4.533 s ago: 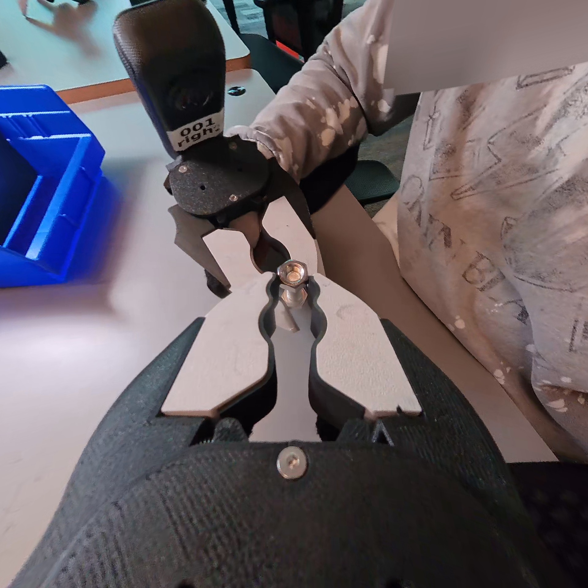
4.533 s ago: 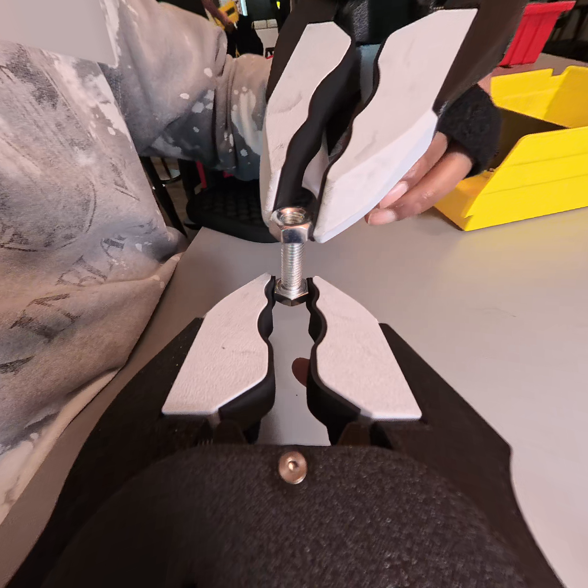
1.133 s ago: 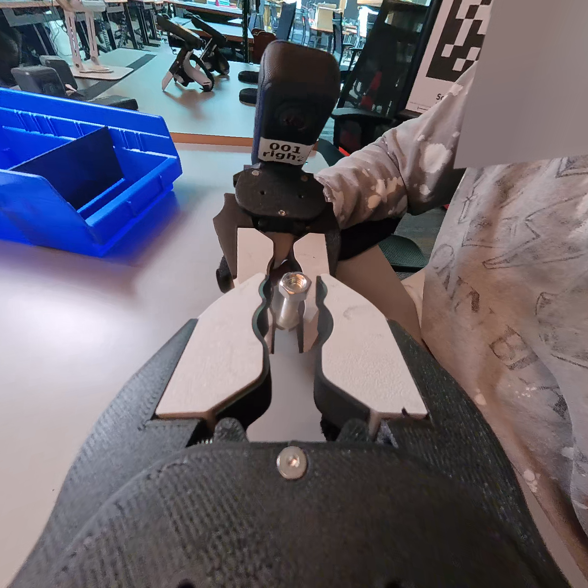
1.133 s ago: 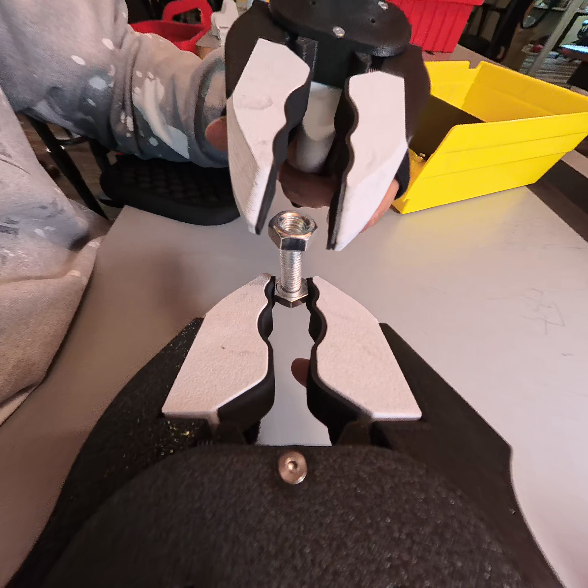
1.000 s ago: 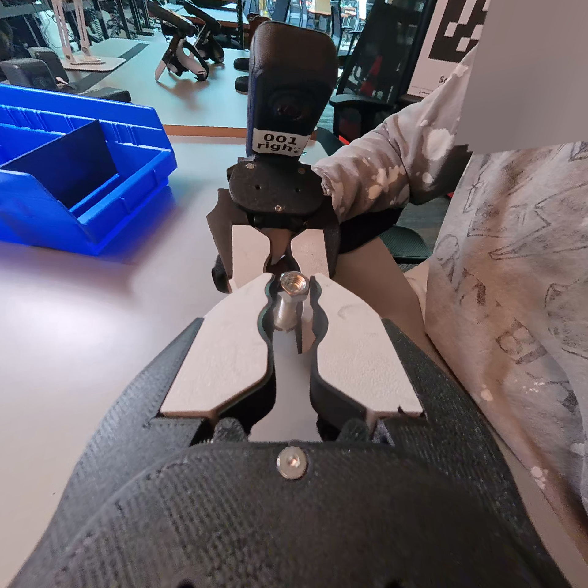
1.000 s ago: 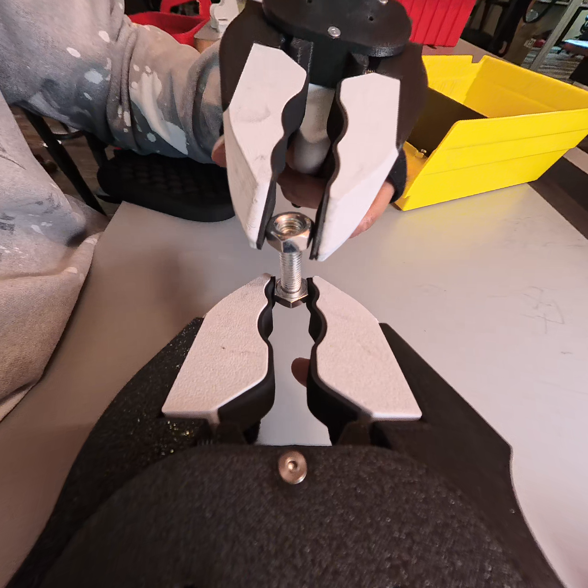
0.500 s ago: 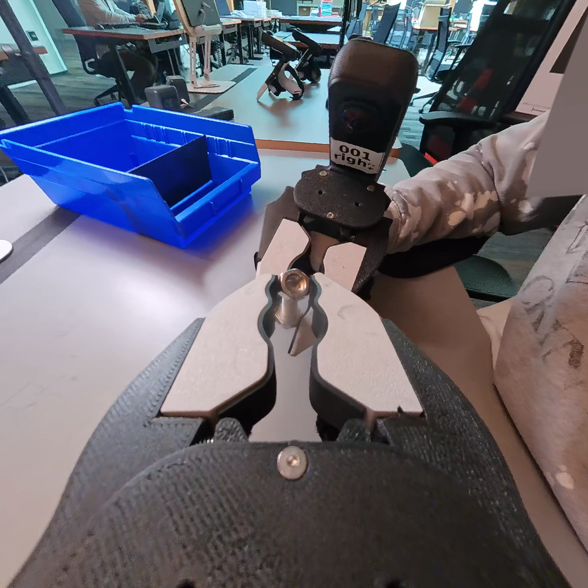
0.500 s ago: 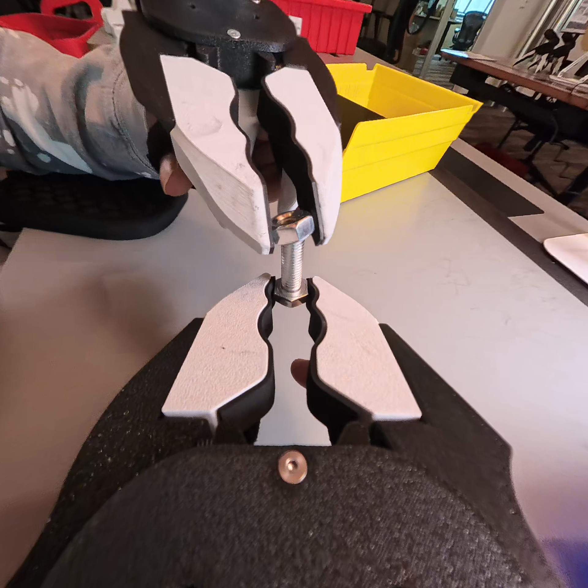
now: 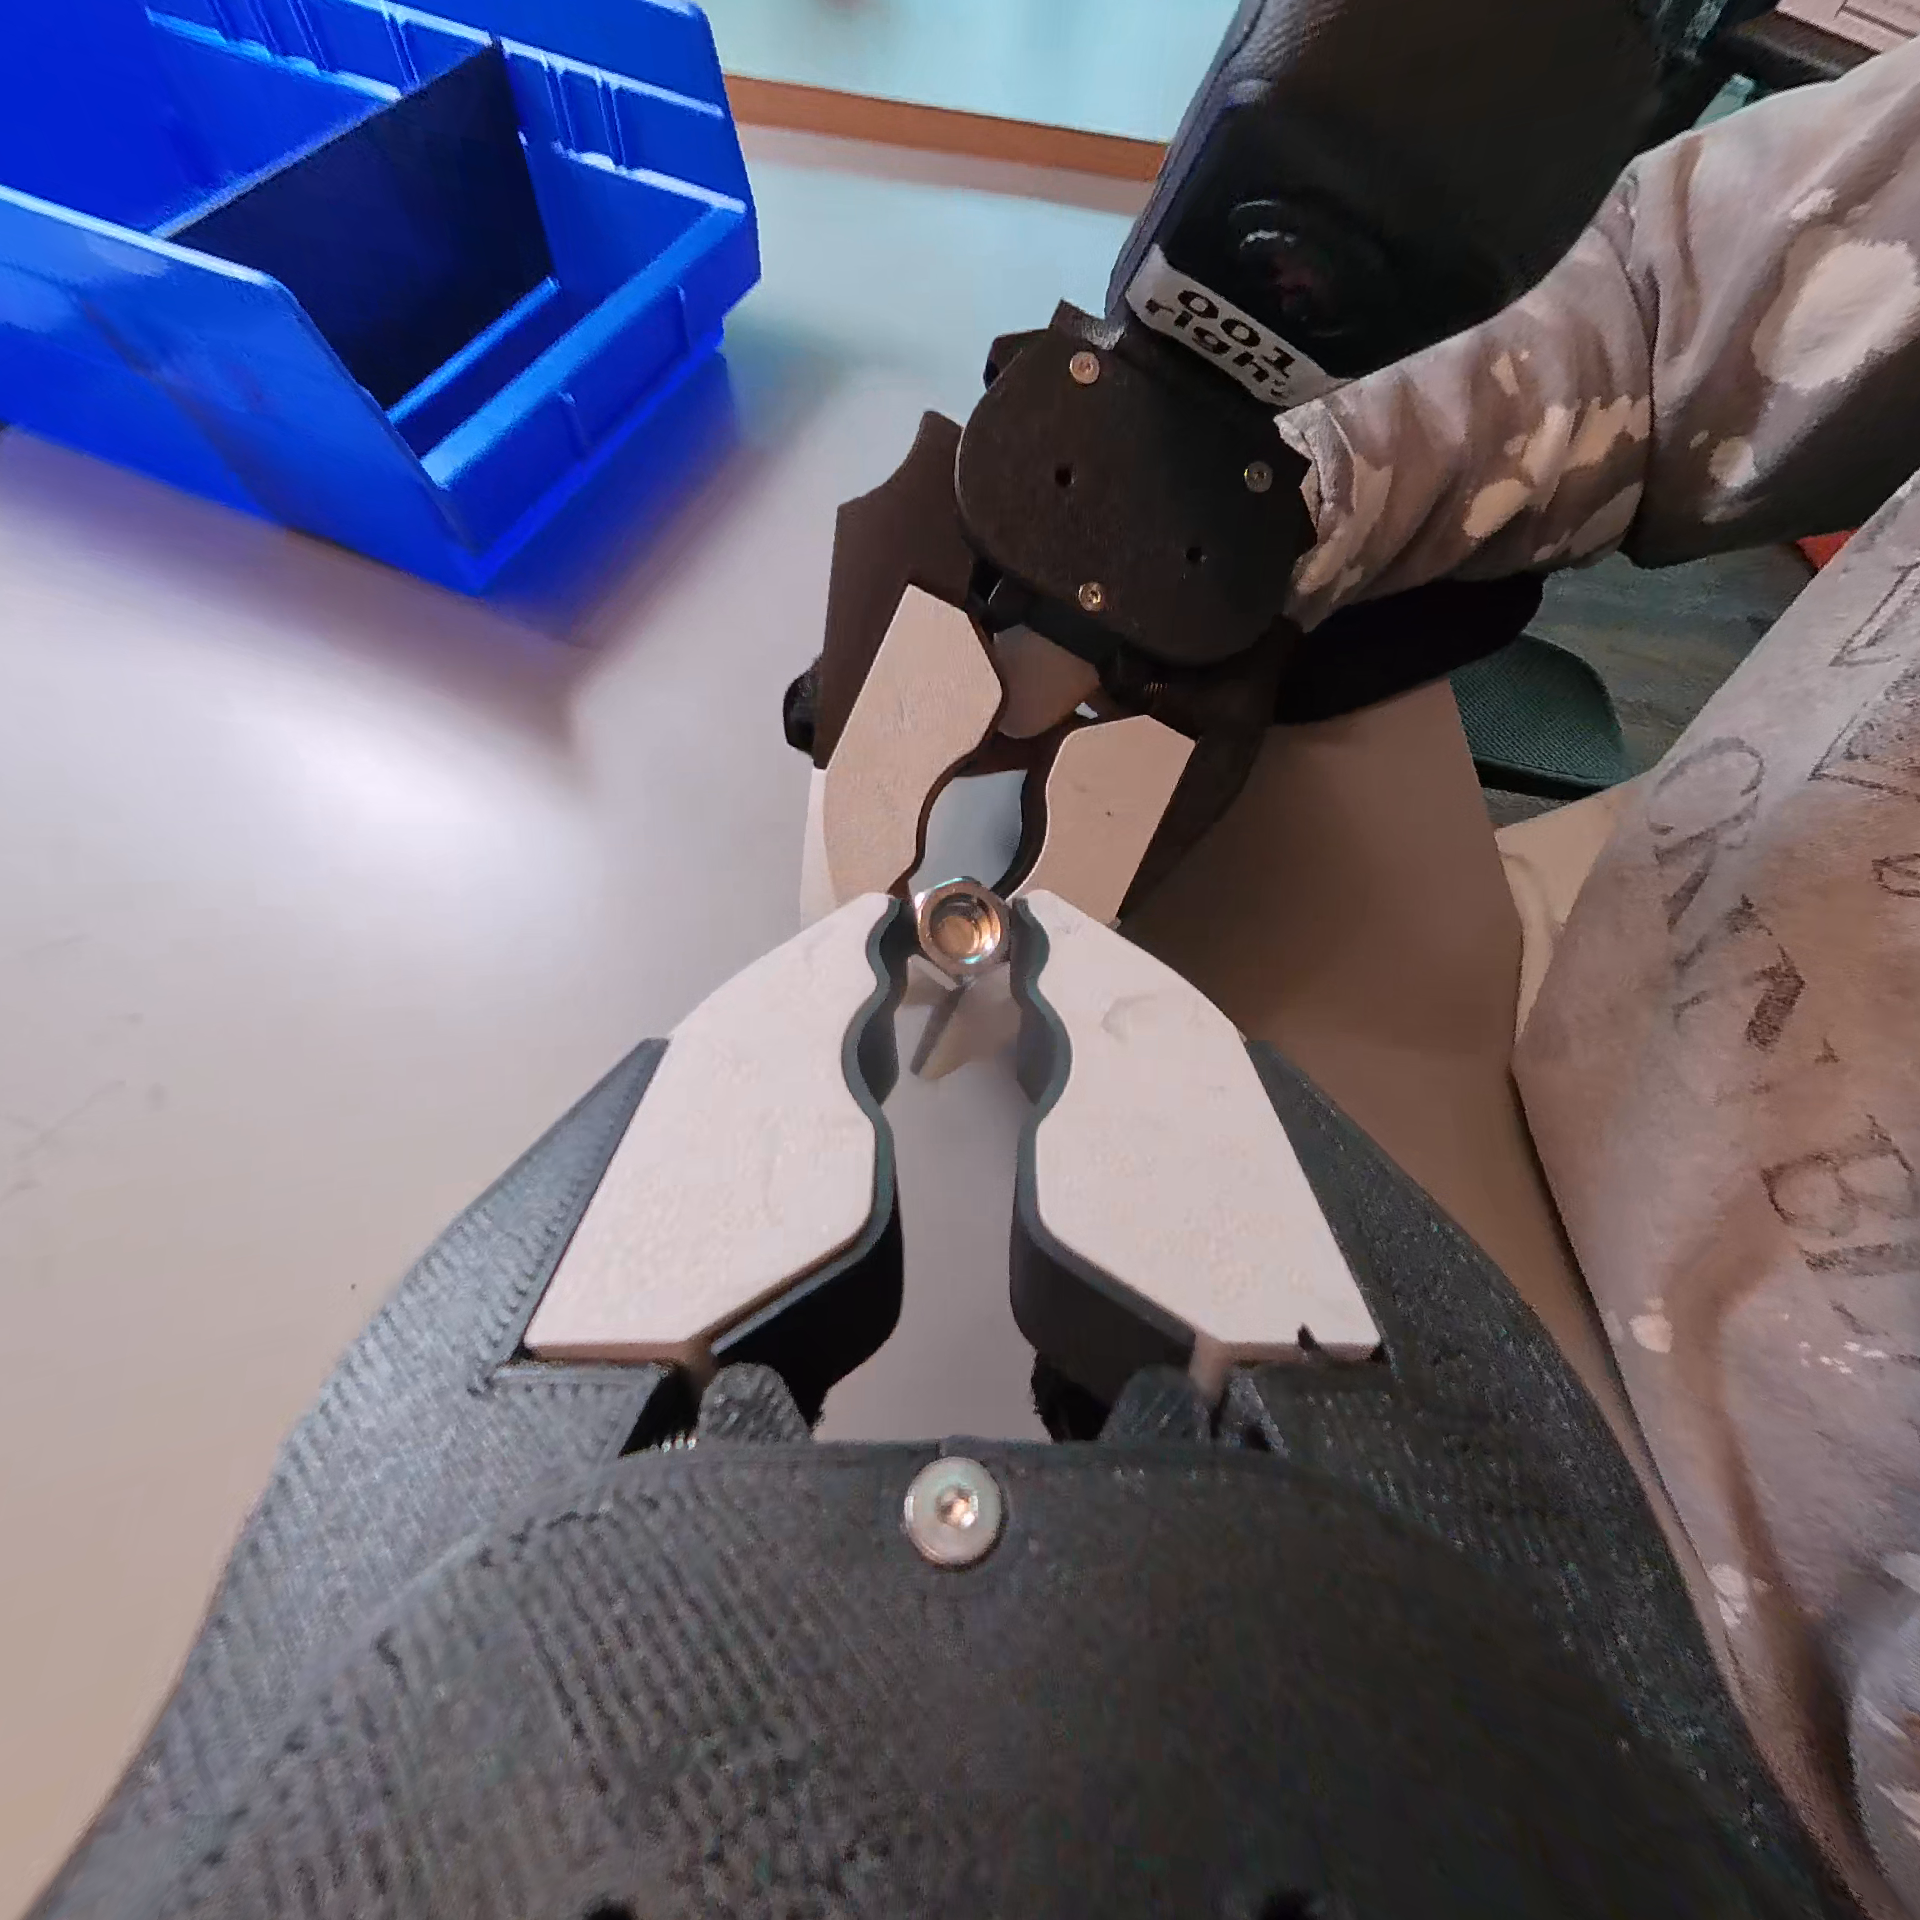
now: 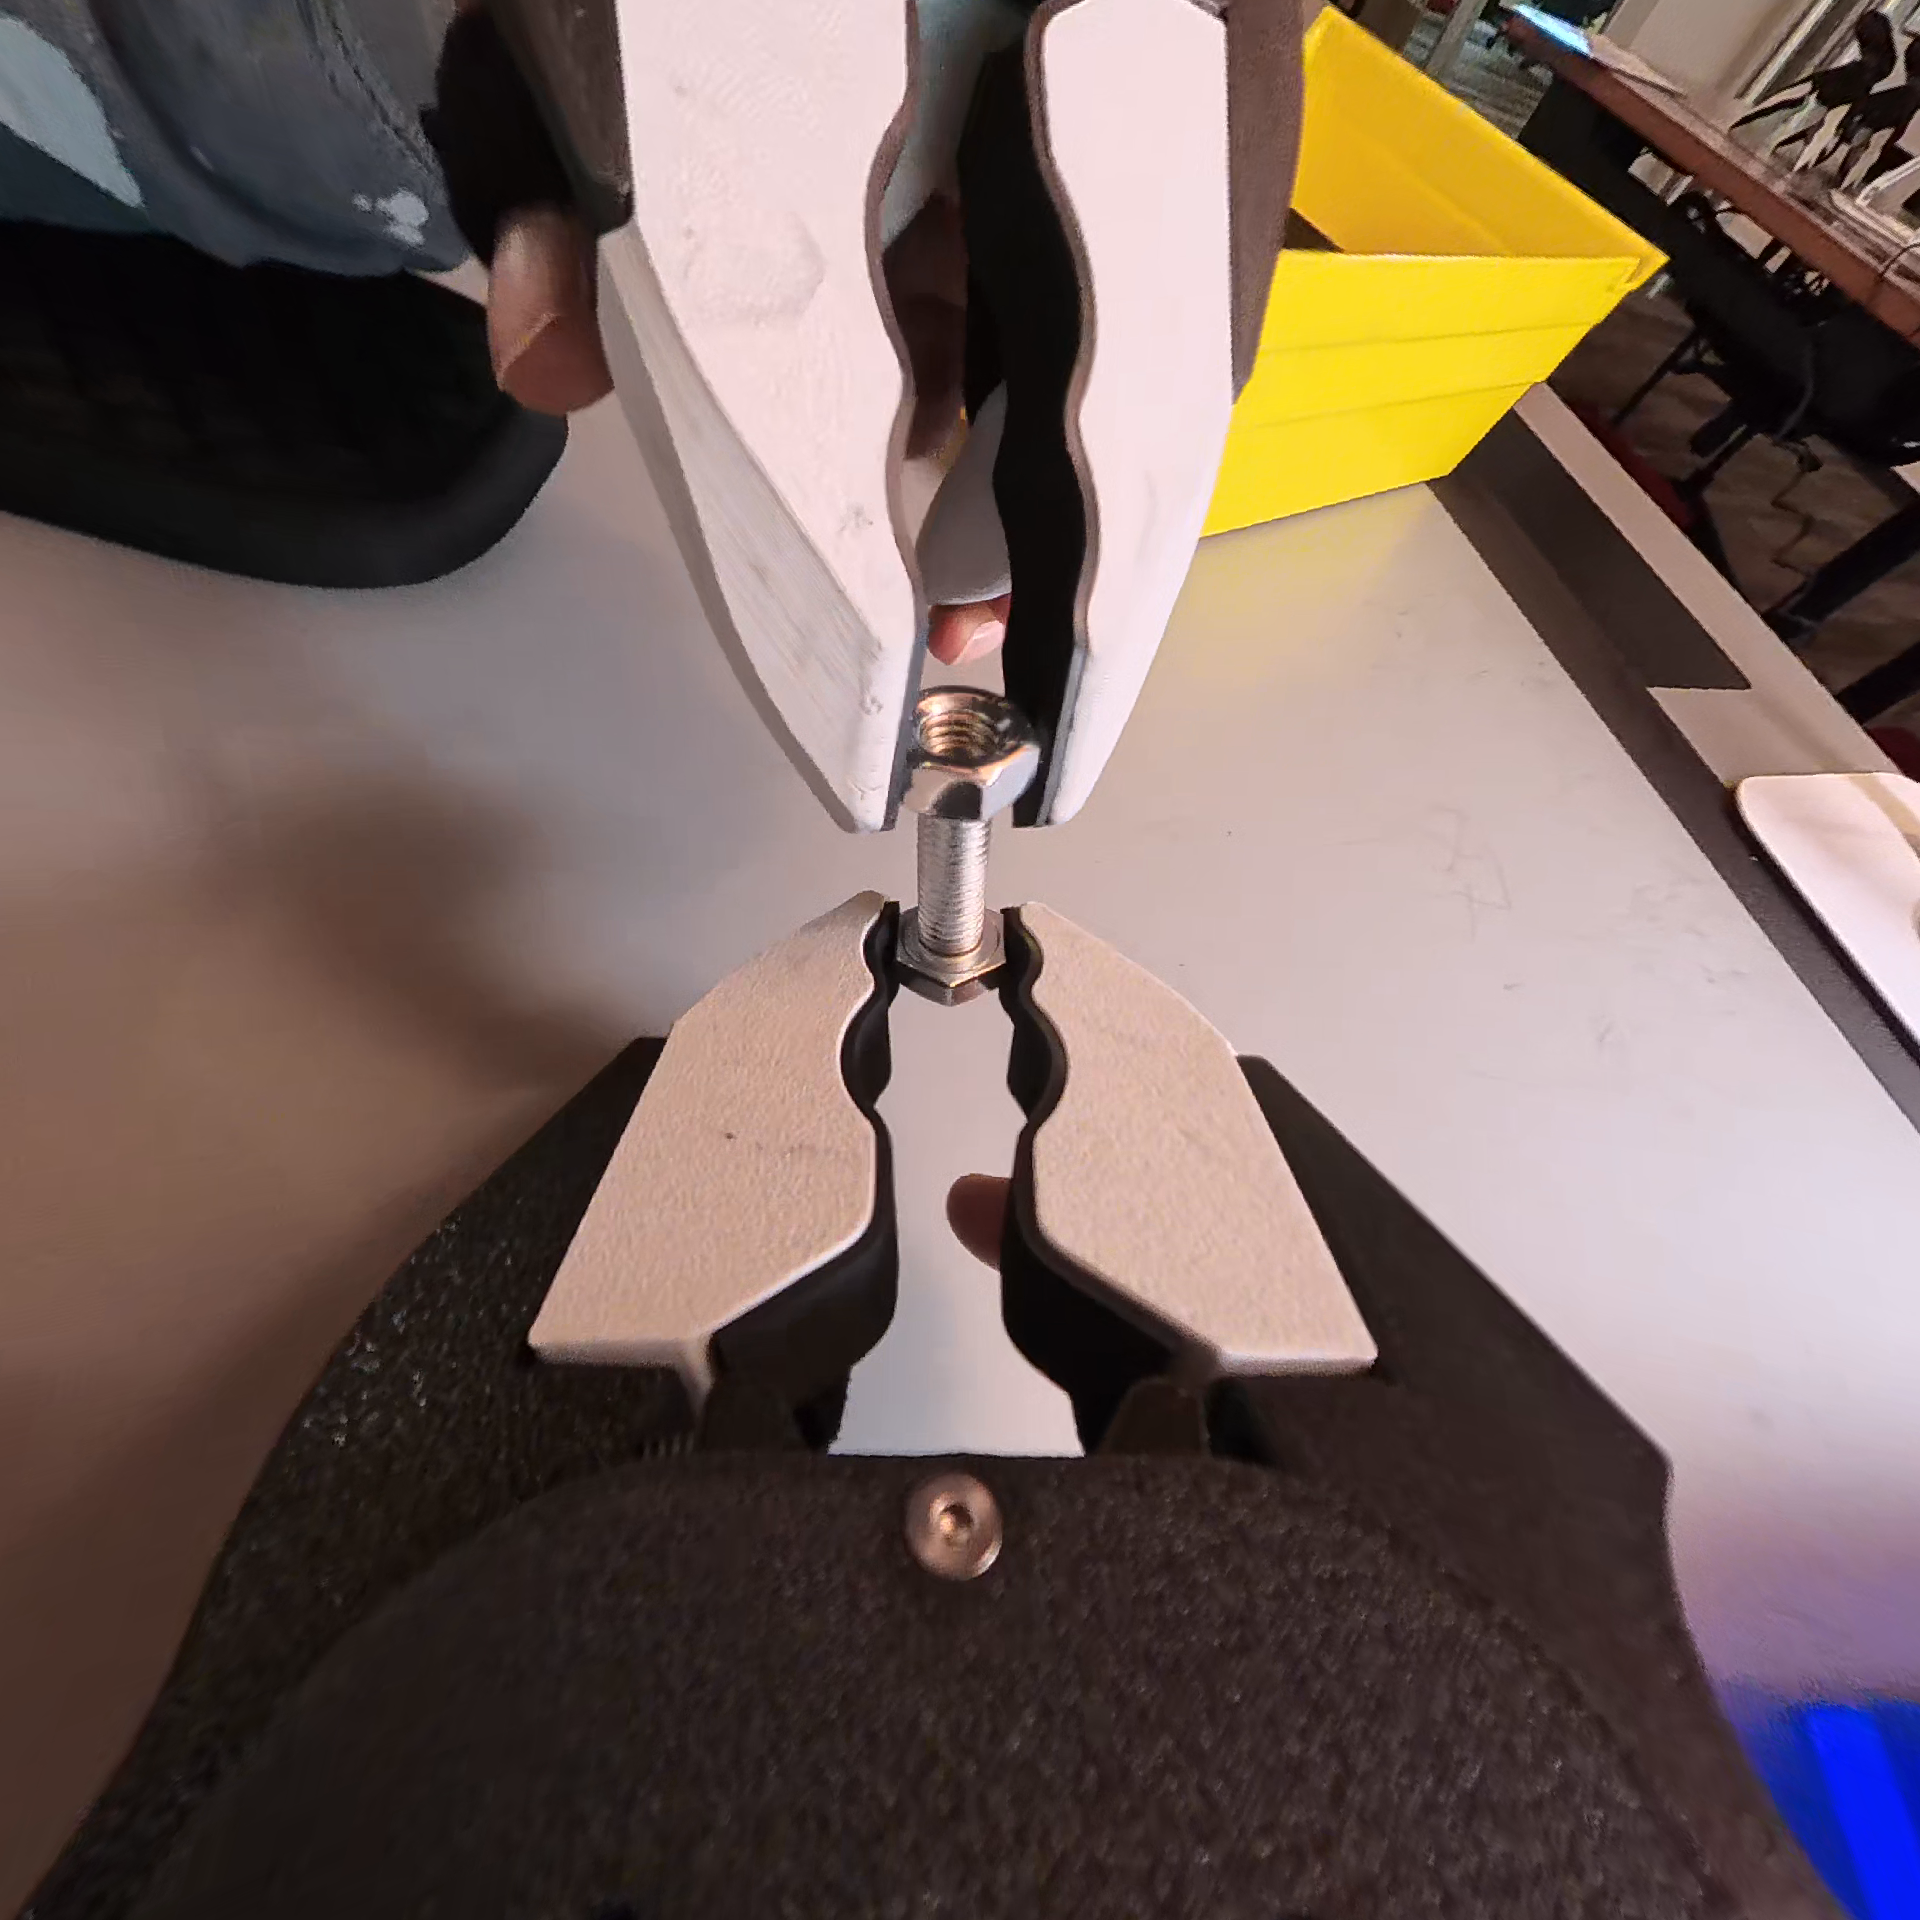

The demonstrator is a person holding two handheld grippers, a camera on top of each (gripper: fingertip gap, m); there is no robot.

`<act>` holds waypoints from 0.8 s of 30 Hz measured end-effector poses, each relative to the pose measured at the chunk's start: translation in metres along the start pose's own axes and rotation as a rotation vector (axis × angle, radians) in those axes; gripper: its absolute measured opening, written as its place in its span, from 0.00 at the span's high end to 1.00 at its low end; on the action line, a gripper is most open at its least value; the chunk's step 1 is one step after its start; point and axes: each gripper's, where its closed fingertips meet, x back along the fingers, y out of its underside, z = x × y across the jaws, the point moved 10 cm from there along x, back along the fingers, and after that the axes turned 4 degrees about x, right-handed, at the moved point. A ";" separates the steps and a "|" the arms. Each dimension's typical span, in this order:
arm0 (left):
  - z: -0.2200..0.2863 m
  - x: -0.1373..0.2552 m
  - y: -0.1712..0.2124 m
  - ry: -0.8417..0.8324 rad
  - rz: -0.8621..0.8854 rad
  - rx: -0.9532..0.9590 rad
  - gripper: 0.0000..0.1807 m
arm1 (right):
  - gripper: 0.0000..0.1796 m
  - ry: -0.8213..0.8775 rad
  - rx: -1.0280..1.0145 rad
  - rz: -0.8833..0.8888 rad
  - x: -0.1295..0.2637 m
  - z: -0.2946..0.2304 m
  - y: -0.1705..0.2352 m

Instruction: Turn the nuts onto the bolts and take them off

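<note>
shiny hex nut [image 10: 968,767] caps the threaded silver bolt [image 10: 950,904].

A pale grey table [image 10: 1455,935] carries a blue bin [image 9: 312,260] and a yellow bin [image 10: 1403,312]. Beyond it stand a wood-edged desk [image 9: 935,114] and dark chairs [image 10: 1766,343].

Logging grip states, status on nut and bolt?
Right gripper shut on bolt head. Left gripper shut on nut at bolt tip. Nothing obstructing.
</note>
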 end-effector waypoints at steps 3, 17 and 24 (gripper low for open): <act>0.000 -0.001 0.000 0.025 -0.042 0.018 0.89 | 0.90 -0.004 0.022 -0.017 -0.002 -0.003 0.000; -0.002 0.002 0.001 0.123 -0.029 0.064 0.89 | 0.90 -0.129 -0.079 0.067 -0.003 -0.005 0.000; -0.002 0.002 0.002 0.188 -0.022 0.041 0.89 | 0.90 -0.178 -0.075 0.089 -0.003 -0.008 -0.001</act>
